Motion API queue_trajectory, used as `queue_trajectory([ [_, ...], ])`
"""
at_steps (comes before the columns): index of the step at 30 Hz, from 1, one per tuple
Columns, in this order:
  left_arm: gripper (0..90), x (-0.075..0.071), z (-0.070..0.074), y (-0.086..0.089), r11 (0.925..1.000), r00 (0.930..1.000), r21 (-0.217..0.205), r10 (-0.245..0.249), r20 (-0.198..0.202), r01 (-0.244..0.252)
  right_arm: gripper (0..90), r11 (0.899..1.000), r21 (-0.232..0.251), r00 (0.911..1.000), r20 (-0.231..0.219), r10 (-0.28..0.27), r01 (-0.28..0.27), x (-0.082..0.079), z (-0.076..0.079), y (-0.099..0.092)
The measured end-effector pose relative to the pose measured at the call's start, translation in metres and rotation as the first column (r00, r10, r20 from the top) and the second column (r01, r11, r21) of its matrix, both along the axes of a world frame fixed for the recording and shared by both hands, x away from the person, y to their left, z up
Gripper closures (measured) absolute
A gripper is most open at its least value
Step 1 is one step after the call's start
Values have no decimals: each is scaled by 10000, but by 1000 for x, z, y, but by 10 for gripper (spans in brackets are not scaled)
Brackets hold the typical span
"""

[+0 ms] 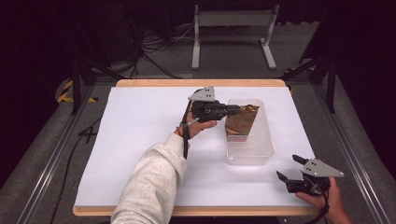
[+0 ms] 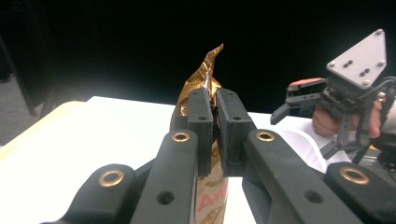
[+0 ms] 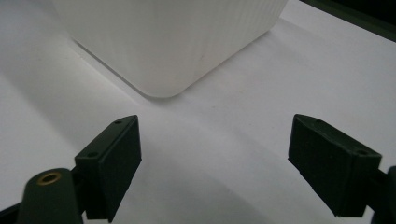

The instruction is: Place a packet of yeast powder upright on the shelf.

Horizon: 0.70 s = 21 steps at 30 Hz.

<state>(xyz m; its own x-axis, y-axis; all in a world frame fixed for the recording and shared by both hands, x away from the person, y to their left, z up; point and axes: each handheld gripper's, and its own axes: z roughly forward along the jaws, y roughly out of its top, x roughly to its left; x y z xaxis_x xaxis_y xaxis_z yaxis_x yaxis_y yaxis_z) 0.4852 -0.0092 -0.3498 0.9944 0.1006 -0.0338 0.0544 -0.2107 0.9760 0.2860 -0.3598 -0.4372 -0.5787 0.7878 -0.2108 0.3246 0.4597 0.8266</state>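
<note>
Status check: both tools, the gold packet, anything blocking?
Left tool shut on gold packet, packet over clear bin. Right tool open, idle on the table near the bin's corner. Nothing in the way.

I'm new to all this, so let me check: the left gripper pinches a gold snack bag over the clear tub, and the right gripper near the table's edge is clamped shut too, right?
Not quite. The right gripper stands open with nothing between its jaws, as the right gripper view shows. The rest holds: the left gripper pinches the gold snack bag over the clear tub.
</note>
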Motion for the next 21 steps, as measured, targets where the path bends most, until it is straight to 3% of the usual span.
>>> queue_trajectory([
  [21,818,-9,2,-3,9983,9985,253,522,187,-527,180,10000,-11,9998,155,-98,98,-1,2,-1],
])
